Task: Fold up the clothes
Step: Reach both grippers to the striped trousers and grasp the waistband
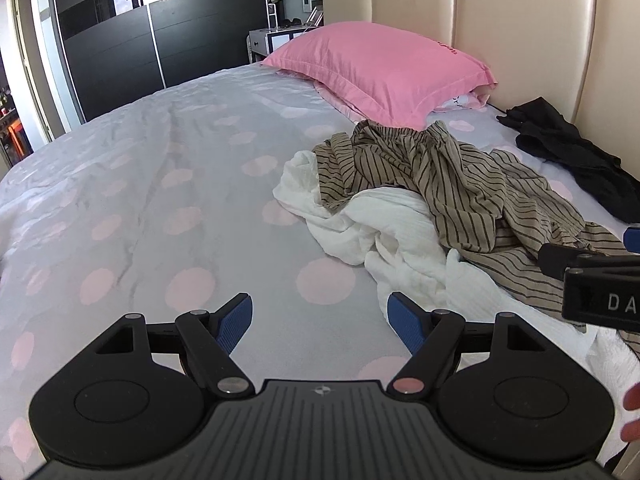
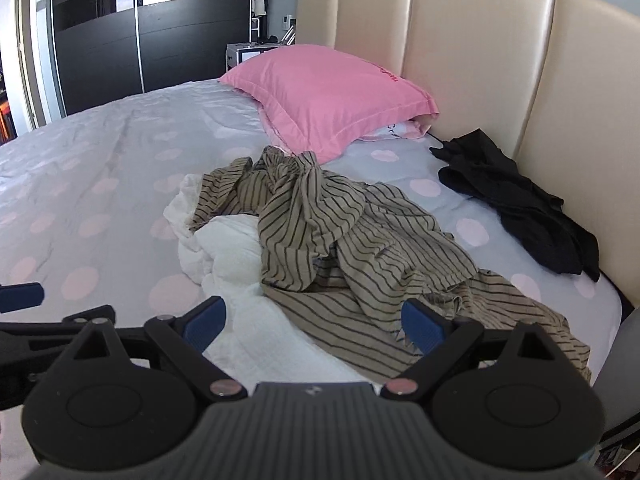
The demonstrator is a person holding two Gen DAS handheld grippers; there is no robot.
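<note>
A crumpled tan garment with dark stripes lies in a heap on the bed, partly over a rumpled white garment. A black garment lies bunched against the headboard. My left gripper is open above bare bedspread, left of the pile, holding nothing. My right gripper is open just above the near edge of the striped and white clothes, with nothing between its blue pads. The right gripper's body shows at the left wrist view's right edge.
The bedspread is pale grey with pink dots. A pink pillow rests by the cream padded headboard. Dark sliding wardrobe doors and a small side cabinet stand beyond the bed.
</note>
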